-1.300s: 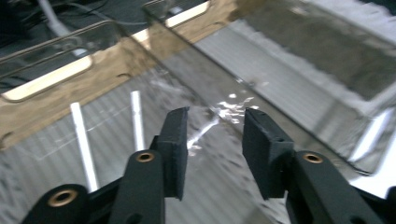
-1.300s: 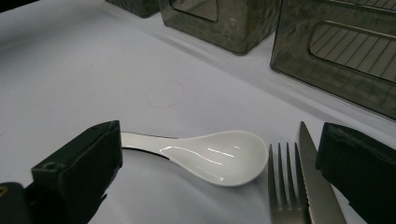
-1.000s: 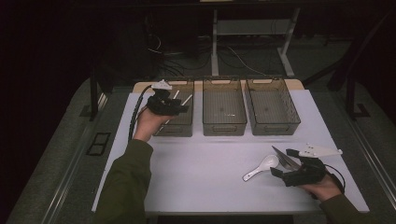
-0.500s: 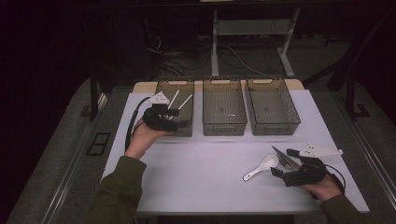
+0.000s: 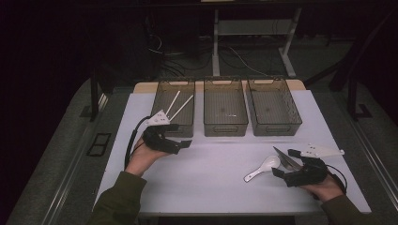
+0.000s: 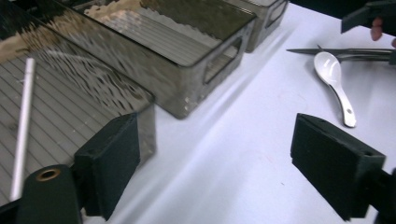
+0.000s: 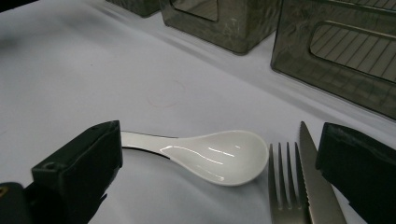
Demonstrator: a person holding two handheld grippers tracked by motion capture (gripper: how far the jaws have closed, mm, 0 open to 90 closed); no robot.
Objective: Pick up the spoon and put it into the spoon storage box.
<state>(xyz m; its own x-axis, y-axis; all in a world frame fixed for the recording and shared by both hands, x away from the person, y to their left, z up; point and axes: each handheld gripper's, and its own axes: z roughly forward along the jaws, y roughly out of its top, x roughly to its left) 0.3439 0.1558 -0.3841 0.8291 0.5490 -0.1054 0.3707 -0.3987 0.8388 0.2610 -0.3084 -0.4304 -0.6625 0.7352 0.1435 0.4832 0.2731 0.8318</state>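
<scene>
Sorting cutlery, I hold my right gripper (image 5: 284, 167) wide open around the white spoon (image 7: 212, 156), ready to grab it. My left gripper (image 5: 180, 138) hangs open at nine o'clock, by the chopsticks (image 5: 179, 106) bin (image 5: 162, 96).

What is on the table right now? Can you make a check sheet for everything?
Surface: white table top, flat, no spills seen.
Job's things: white spoon, fork and knife lie side by side on the table between the right tool's jaws; two white chopsticks lie in the left bin; middle bin and right bin look empty.
Clutter: nothing seen.
Grippers: left tool open, holding nothing, in front of the left bin; right tool open around the spoon, fork and knife.
Cables: a black cable loops from the left tool.
Surroundings: dark floor with wires and a desk frame.
</scene>
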